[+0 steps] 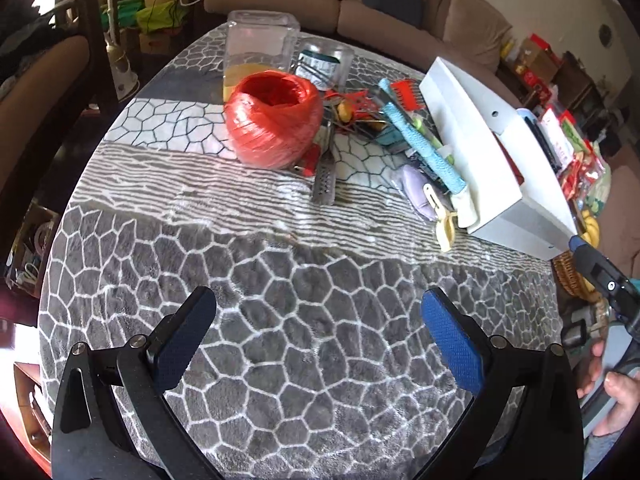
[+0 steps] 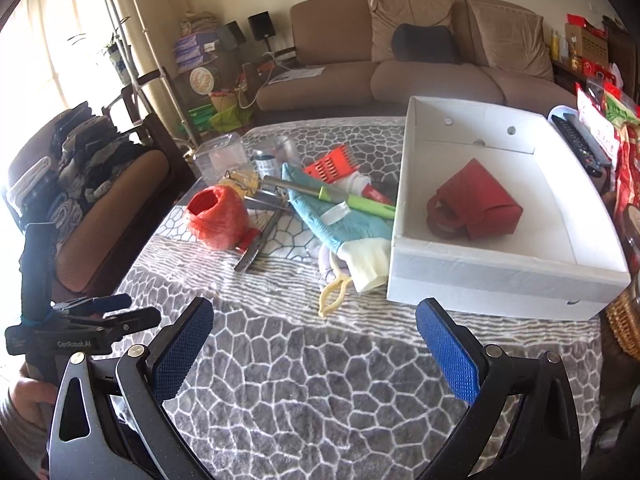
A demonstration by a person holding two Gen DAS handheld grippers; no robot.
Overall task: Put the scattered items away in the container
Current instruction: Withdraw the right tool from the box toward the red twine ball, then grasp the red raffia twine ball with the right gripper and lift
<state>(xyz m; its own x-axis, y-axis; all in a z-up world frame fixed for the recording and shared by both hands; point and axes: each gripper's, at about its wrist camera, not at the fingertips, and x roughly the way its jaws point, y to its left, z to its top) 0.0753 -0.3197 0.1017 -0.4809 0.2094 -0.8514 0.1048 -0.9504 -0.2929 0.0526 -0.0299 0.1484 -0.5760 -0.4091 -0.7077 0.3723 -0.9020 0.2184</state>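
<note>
A white box (image 2: 496, 276) stands at the table's right side, also in the left wrist view (image 1: 508, 196); a red purse (image 2: 476, 204) lies inside it. Scattered items lie left of it: a red twine ball (image 1: 276, 120) (image 2: 218, 216), a blue-and-cream glove (image 2: 340, 224) (image 1: 424, 144), a metal grater (image 1: 324, 176), a green-handled tool (image 2: 360, 202), an orange comb (image 2: 332, 166) and a yellow clip (image 2: 334, 296). My left gripper (image 1: 320, 344) is open and empty over the near cloth. My right gripper (image 2: 316, 348) is open and empty in front of the box.
Two clear plastic jars (image 1: 260, 44) (image 1: 324, 64) stand behind the twine ball. A chair (image 2: 104, 200) piled with clothes stands at the table's left. A sofa (image 2: 400, 68) runs behind. Snack bags (image 2: 620, 140), a remote (image 2: 580, 144) and a wicker basket (image 2: 624, 324) sit right of the box.
</note>
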